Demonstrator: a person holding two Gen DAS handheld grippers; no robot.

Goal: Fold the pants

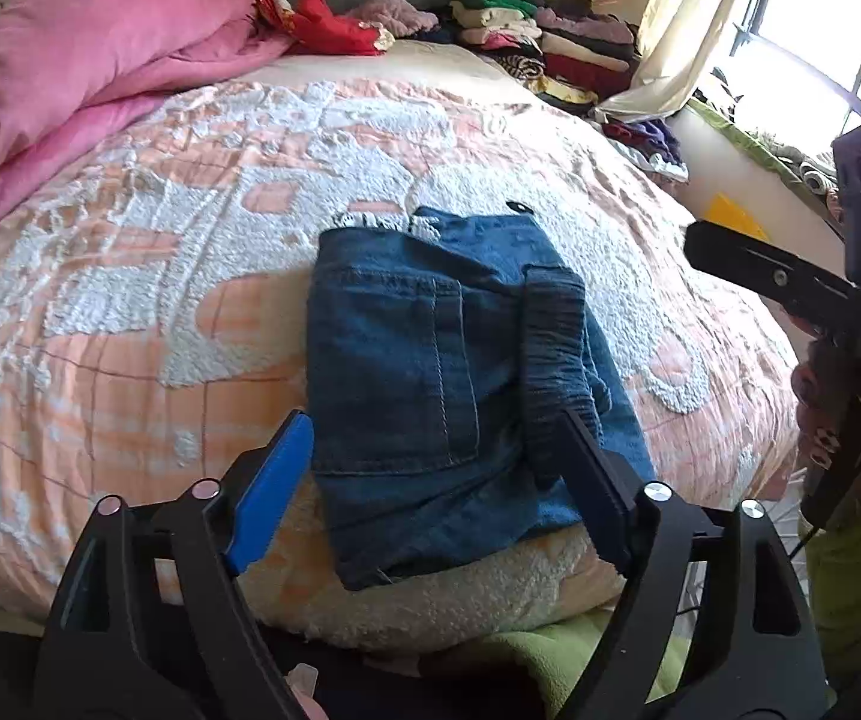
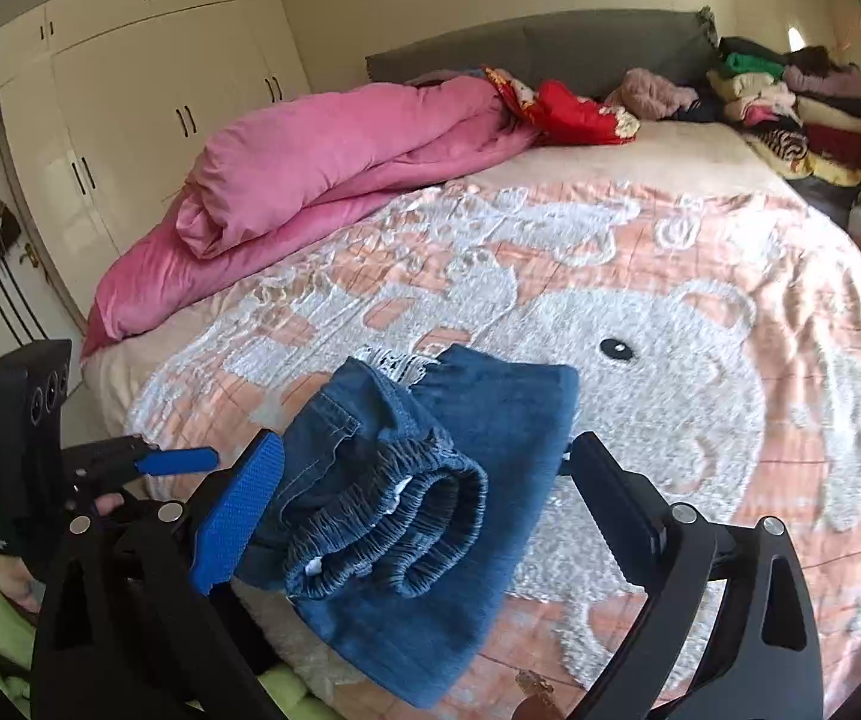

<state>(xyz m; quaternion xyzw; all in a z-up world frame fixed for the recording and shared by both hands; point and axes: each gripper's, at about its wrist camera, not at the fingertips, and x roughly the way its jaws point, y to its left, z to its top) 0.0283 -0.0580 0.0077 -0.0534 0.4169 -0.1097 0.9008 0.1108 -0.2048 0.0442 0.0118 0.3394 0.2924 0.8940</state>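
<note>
The pants (image 1: 430, 372) are blue denim, folded into a thick squarish bundle near the foot of the bed, a stitched back pocket facing up and the gathered elastic waistband (image 2: 394, 534) curled in a ribbed roll along one side. They lie on a bedspread (image 1: 190, 240) of peach cloth with raised white tufting, shaped into a bear whose dark eye (image 2: 617, 350) shows beside the bundle. Both claws are spread wide and hold nothing: the left claw (image 1: 439, 474) sits over the near edge of the pants, the right claw (image 2: 424, 516) frames the waistband end, each with a ridged blue pad facing a black one. A soft pink quilt (image 2: 322, 162) is heaped along the far side, stacked clothes (image 2: 790, 108) crowd the grey headboard corner, and cream wardrobe doors (image 2: 160, 96) line the wall. Whether either claw touches the denim I can't quite tell; the window (image 1: 820, 48) is washed out by glare.
</note>
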